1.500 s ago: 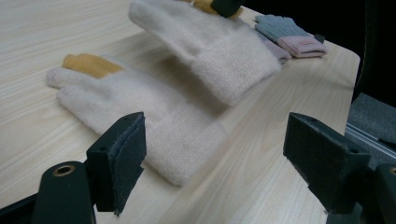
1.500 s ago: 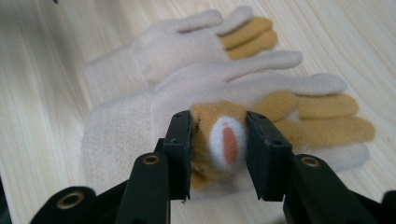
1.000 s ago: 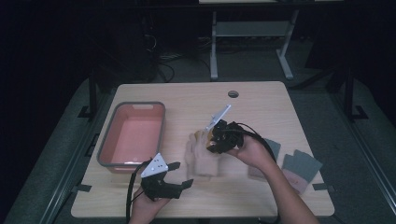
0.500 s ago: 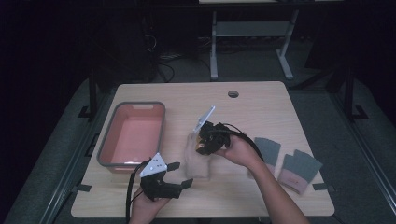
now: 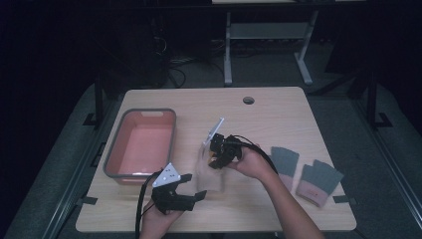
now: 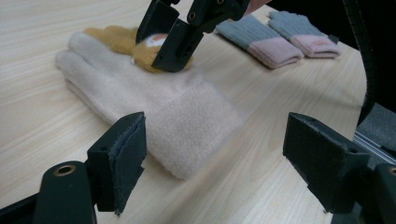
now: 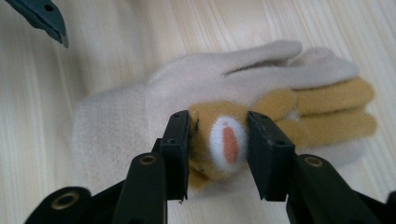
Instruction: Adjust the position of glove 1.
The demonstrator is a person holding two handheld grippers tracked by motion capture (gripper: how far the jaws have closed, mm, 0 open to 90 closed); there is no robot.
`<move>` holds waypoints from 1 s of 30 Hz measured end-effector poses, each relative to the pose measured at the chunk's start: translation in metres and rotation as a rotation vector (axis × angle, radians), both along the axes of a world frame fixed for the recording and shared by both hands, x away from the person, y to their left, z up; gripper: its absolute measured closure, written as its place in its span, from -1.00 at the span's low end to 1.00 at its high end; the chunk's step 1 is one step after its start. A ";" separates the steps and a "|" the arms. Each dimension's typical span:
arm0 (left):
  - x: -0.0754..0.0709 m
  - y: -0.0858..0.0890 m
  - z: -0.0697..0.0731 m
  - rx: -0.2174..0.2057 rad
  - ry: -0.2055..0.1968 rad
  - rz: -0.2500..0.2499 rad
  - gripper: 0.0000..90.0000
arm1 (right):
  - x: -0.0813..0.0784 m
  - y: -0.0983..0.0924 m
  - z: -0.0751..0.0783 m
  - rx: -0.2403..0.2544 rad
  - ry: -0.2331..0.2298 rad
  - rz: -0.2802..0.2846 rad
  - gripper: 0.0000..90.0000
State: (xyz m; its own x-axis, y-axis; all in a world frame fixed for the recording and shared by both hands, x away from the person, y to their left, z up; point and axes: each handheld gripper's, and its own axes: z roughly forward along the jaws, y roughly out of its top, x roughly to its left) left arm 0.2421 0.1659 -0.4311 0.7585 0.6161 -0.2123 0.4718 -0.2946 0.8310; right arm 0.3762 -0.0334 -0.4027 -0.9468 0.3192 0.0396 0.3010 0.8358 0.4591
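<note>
- Right gripper (image 7: pixel 218 154) clamped on the tan plush animal face (image 7: pixel 219 140) of the cream glove (image 7: pixel 140 116); jaws pressing the tuft from both sides, likely because it stands proud of the flat fabric and gives the easiest hold.
- Seen from the high view: cream glove (image 5: pixel 209 172) lying flat near the table's middle, right gripper (image 5: pixel 217 158) on top of it, hand coming in from 4 o'clock.
- Left gripper (image 6: pixel 215 163) spread wide, holding nothing, cuff end of the glove lying just ahead between the jaws; probably poised to take the cuff (image 6: pixel 196 126) so both ends can be lifted together. Judged, not seen.
- In the high view, left gripper (image 5: pixel 191 191) at 7 o'clock of the glove, close to the table's near edge (image 5: pixel 214 230).
- Pink bin (image 5: pixel 142 147) with grey rim at 9 o'clock of the glove, well apart, hollow showing nothing inside; probable drop place, with bare wood between for a sideways carry.
- Two grey-and-pink gloves (image 5: pixel 303 172) at 3 o'clock, side by side, clear of the working hand; also visible beyond the right gripper (image 6: pixel 187 32) in the left gripper view (image 6: pixel 275 35).
- Open room: broad bare tabletop toward 12 o'clock up to the cable hole (image 5: pixel 248 100); least room toward 6 o'clock.
- Risk, as a judgement: pinch on the tuft alone may let the glove hang and swing, brushing the bin rim.
</note>
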 end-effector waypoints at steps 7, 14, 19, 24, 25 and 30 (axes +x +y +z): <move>0.001 -0.004 -0.002 0.013 0.016 0.002 -0.52 | 0.001 -0.005 -0.009 0.017 0.023 -0.027 0.28; 0.004 -0.006 -0.005 0.010 0.037 0.008 -0.48 | -0.001 -0.010 -0.015 0.061 0.049 -0.081 0.02; 0.008 -0.008 -0.008 0.010 0.056 0.019 -0.48 | -0.005 -0.015 -0.017 0.081 0.053 -0.124 -0.22; 0.012 -0.010 -0.008 -0.002 0.070 0.035 -0.48 | -0.009 -0.027 -0.014 0.140 0.070 -0.180 -0.32; 0.013 -0.010 -0.008 -0.004 0.074 0.039 -0.48 | -0.010 -0.030 -0.012 0.151 0.080 -0.201 -0.34; 0.020 -0.010 -0.005 -0.001 0.078 0.062 -0.48 | -0.021 -0.046 -0.006 0.244 0.112 -0.285 -0.36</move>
State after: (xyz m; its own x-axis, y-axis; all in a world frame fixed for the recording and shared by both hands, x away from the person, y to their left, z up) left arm 0.2618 0.1558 -0.4365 0.6999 0.6613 -0.2699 0.5525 -0.2619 0.7913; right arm 0.3548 -0.0798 -0.4090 -0.8074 0.5370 0.2444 0.5644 0.5821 0.5854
